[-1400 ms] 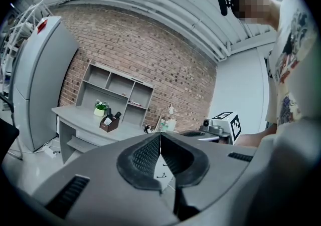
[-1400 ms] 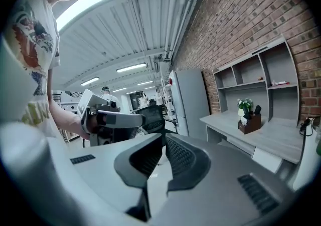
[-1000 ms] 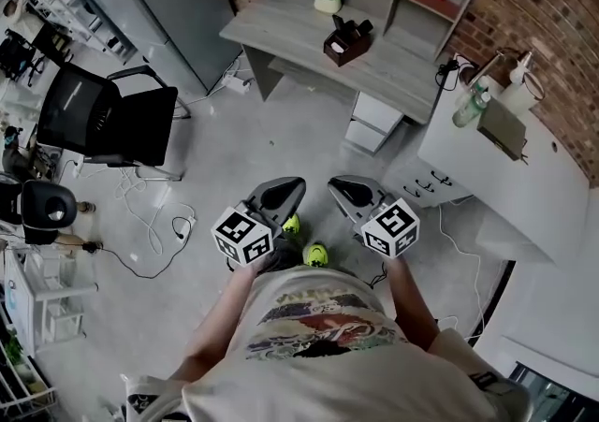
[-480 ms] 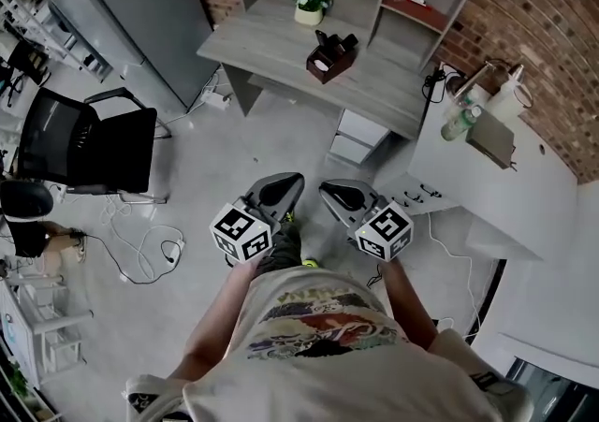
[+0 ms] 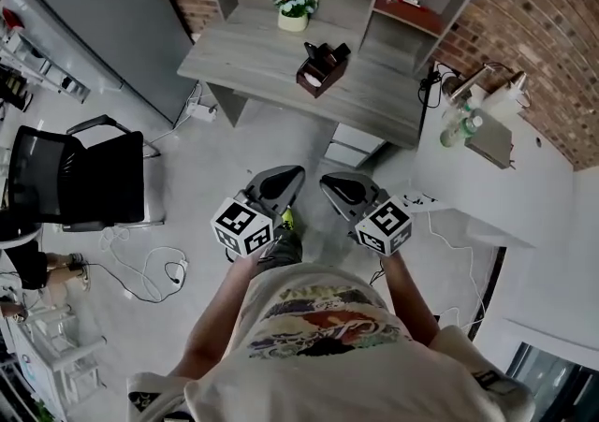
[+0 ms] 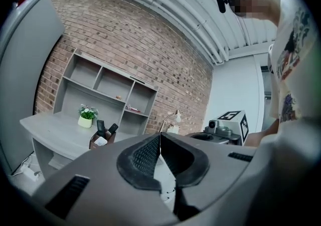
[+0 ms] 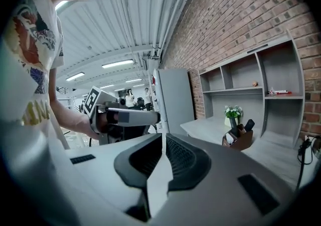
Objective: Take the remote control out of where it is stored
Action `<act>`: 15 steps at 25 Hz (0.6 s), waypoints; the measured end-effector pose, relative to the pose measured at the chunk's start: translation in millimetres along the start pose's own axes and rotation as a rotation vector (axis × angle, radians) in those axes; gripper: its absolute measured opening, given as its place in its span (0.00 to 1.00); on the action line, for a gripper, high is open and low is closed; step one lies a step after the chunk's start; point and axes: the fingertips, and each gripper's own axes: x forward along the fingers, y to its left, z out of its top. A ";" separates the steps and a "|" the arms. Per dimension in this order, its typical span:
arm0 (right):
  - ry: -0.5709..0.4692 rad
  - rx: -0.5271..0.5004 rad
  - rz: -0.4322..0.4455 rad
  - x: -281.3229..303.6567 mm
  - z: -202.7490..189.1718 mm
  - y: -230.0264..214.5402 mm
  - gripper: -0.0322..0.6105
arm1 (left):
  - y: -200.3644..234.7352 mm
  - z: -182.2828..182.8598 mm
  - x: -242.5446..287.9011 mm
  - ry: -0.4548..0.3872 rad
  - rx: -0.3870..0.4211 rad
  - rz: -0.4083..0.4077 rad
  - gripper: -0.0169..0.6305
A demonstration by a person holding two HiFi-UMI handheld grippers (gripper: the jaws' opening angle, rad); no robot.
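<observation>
remote control (image 5: 335, 52) is stored upright in holder (image 5: 314, 76), upper centre; left gripper (image 5: 294, 173) and right gripper (image 5: 328, 182) are held clenched, empty, for approach.

Desk (image 5: 253, 60): one.
Holder (image 5: 318, 76): one, on desk.
Remotes (image 6: 101, 127): two, upright in holder.
Plant (image 5: 294, 7): one, at desk's back.
Chair (image 5: 84, 181): one, left of desk.
Grippers: two, left gripper (image 5: 288, 177) and right gripper (image 5: 333, 182), before desk.

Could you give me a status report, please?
Left tongs shut, empty; right tongs same. Remote control in holder on desk, beyond reach. Nothing in the way.
</observation>
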 end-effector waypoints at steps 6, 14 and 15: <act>0.023 0.015 -0.033 35.0 14.2 -34.1 0.06 | 41.6 18.4 22.7 0.012 -0.003 -0.049 0.03; 0.039 0.001 -0.070 79.5 26.5 -73.3 0.07 | 92.0 33.8 44.0 0.014 -0.017 -0.100 0.03; 0.041 -0.002 -0.073 84.6 27.7 -77.4 0.06 | 97.7 34.1 46.5 0.018 -0.018 -0.103 0.03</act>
